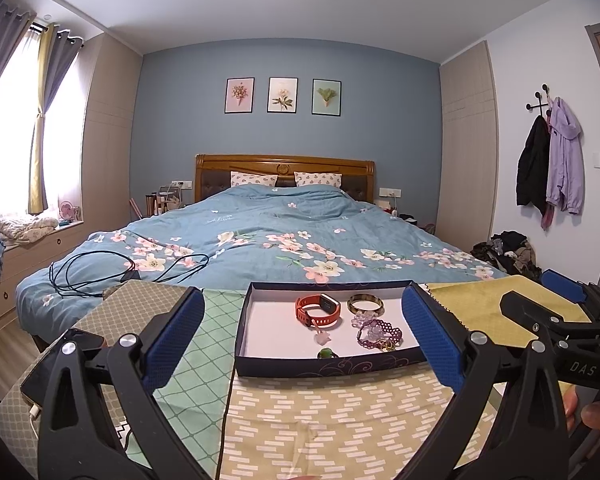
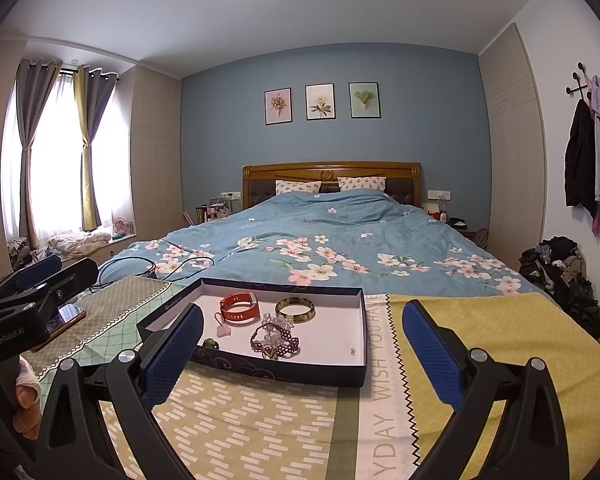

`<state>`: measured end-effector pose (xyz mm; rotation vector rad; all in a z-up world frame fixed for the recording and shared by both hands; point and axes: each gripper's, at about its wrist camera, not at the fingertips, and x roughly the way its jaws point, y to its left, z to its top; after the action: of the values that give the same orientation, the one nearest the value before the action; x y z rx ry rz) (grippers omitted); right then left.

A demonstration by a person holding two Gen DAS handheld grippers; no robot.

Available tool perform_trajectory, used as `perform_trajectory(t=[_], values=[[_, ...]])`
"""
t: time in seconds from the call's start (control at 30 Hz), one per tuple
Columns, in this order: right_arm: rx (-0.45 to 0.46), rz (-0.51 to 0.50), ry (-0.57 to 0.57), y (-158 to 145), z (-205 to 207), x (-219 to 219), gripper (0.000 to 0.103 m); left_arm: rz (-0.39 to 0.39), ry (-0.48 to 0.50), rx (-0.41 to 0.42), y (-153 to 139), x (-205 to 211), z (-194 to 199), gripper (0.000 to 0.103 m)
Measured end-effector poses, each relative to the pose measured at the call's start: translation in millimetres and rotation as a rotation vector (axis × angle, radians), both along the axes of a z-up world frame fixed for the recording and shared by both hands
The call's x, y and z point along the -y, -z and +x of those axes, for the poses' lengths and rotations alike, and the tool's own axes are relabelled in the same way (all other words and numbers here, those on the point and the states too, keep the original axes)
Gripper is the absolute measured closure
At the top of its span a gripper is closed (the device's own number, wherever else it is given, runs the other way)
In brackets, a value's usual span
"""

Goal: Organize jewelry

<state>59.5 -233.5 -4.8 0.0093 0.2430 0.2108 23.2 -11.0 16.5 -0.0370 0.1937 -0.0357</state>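
Note:
A shallow dark-blue box (image 1: 332, 366) (image 2: 284, 370) with a white floor lies on the patterned cloth. In it are a red watch (image 1: 318, 310) (image 2: 239, 307), a gold bangle (image 1: 365, 304) (image 2: 295, 309), a purple beaded bracelet (image 1: 380, 333) (image 2: 276, 342), a pink star charm (image 1: 323, 336) (image 2: 223, 330) and a small green piece (image 1: 327, 354) (image 2: 211, 344). My left gripper (image 1: 303, 304) (image 2: 76, 264) hovers open just short of the box's front left. Beside it, my right gripper (image 2: 303, 316) (image 1: 526, 288) is open, empty, at the box's front right.
A phone (image 1: 60, 360) (image 2: 66, 316) lies on the cloth left of the box. Behind the table is a bed (image 1: 284, 240) with black cables (image 1: 100, 272) on it. A clothes pile (image 2: 560, 276) sits on the floor at right. A tiny piece (image 2: 353, 351) lies near the box's right wall.

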Motion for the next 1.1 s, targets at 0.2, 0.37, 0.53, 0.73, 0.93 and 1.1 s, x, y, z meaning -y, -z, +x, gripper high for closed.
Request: perform_trajectory(t=[0.2, 0.37, 0.53, 0.73, 0.93, 1.1], values=[[0.001, 0.002, 0.004, -1.2, -0.2, 0.6, 0.007, 0.002, 0.000, 0.000, -0.4, 0.3, -0.6, 0.006], [0.004, 0.004, 0.003, -1.8, -0.8, 1.6, 0.007, 0.002, 0.000, 0.000, -0.3, 0.2, -0.2, 0.006], [0.006, 0.003, 0.003, -1.8, -1.1, 1.0, 0.007, 0.002, 0.001, 0.000, 0.0, 0.5, -0.3, 0.006], [0.008, 0.004, 0.003, -2.4, -0.1, 1.0, 0.007, 0.003, 0.004, -0.002, 1.3, 0.6, 0.4, 0.006], [0.010, 0.004, 0.003, -3.1, 0.9, 2.0, 0.007, 0.005, 0.005, -0.003, 2.7, 1.3, 1.4, 0.006], [0.014, 0.005, 0.004, -3.1, 0.3, 2.1, 0.007, 0.004, 0.008, -0.007, 4.1, 1.3, 1.9, 0.006]])
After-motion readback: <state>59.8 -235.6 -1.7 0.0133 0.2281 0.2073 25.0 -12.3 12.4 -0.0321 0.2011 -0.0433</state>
